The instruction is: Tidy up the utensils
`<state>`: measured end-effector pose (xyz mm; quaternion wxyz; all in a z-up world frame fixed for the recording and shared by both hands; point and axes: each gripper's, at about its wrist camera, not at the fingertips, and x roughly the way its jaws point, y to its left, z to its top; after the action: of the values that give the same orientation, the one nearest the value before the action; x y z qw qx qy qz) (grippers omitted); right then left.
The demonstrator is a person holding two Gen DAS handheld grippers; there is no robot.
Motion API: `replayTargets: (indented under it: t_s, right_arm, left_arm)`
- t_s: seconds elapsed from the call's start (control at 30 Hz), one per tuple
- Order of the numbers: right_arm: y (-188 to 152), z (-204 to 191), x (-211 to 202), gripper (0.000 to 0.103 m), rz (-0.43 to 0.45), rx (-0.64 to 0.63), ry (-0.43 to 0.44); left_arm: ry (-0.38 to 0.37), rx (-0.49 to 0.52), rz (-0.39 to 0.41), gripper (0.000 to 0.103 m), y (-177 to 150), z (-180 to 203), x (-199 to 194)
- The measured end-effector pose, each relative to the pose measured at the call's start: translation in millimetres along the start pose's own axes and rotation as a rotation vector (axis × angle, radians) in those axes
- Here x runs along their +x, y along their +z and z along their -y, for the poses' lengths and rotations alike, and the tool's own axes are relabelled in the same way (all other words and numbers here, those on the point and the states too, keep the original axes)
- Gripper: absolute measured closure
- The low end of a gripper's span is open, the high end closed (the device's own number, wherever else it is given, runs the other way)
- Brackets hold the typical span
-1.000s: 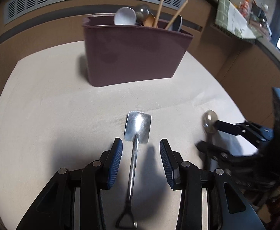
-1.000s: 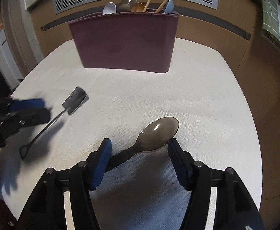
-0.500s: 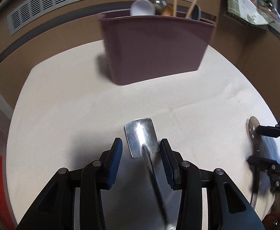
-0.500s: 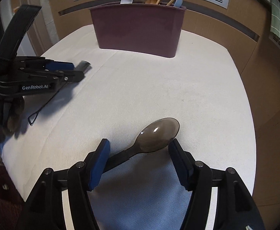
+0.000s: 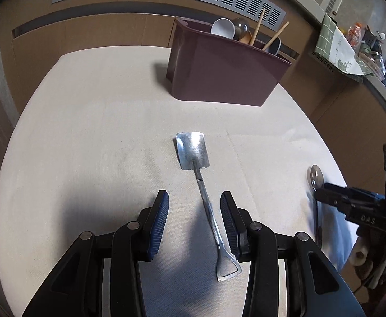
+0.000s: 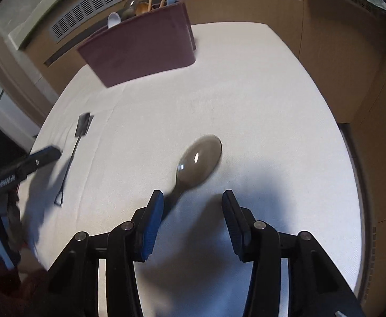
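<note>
A small shovel-shaped metal utensil (image 5: pixel 202 185) is seen lying flat on the cloth-covered table (image 5: pixel 92 121) at the centre of the left wrist view, its blade toward the top of the frame and its looped handle end at lower centre. It is straddled by the left gripper (image 5: pixel 194 211), whose jaws are spread with neither blue pad pressed on the shaft; the handle end lies just beside the right-hand pad. In the right wrist view a smoky translucent spoon (image 6: pixel 198 158) is shown at centre, bowl toward the upper right, its handle running down beside the left-hand pad of the right gripper (image 6: pixel 193 211). Those jaws have just been closing around the handle, yet no clamp is made and the spoon rests loose. A maroon caddy (image 5: pixel 219 71), already stocked with spoons and chopsticks, stands in the upper part of both views.
</note>
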<state>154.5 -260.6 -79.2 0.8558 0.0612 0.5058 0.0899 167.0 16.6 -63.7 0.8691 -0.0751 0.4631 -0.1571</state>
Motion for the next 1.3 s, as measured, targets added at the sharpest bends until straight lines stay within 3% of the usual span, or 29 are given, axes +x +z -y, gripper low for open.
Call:
replayTargets:
  t_s: [0.13, 0.37, 0.43, 0.47, 0.57, 0.77, 1.0, 1.17, 1.3]
  right_arm:
    - [20.6, -31.2, 21.5, 0.059, -0.014, -0.051, 0.014]
    - [21.9, -79.3, 37.7, 0.062, 0.04, -0.274, -0.136]
    - [20.8, -76.9, 36.3, 0.066, 0.047, -0.268, -0.127]
    - [20.3, -71.2, 33.2, 0.074, 0.053, -0.262, -0.122]
    - [17.6, -57.5, 21.8, 0.08, 0.09, -0.235, -0.115]
    - [17.1, -25.0, 0.5, 0.08, 0.157, -0.149, -0.083]
    - [14.6, -9.9, -1.4, 0.08, 0.2, -0.15, -0.09]
    - [16.0, -6.7, 1.3, 0.08, 0.207, -0.142, -0.063]
    - [13.8, -5.2, 0.7, 0.08, 0.21, -0.132, -0.051]
  left_arm:
    - [-0.001, -0.025, 0.003, 0.061, -1.6, -6.9, -0.8]
    - [-0.001, -0.062, -0.006, 0.061, 0.3, -16.3, 3.7]
    - [-0.012, -0.08, -0.009, 0.061, 1.9, -16.1, 6.0]
    - [-0.019, -0.088, -0.01, 0.061, 3.7, -14.5, 8.0]
    - [-0.021, -0.083, -0.007, 0.061, 9.7, -5.8, 14.0]
    - [0.058, -0.09, 0.008, 0.061, 32.0, 16.6, 41.8]
    - [0.18, -0.001, 0.006, 0.061, 50.6, 36.7, 64.4]
    - [0.195, 0.077, -0.016, 0.061, 57.2, 39.6, 70.7]
    - [0.148, 0.173, -0.032, 0.06, 57.9, 38.8, 71.8]
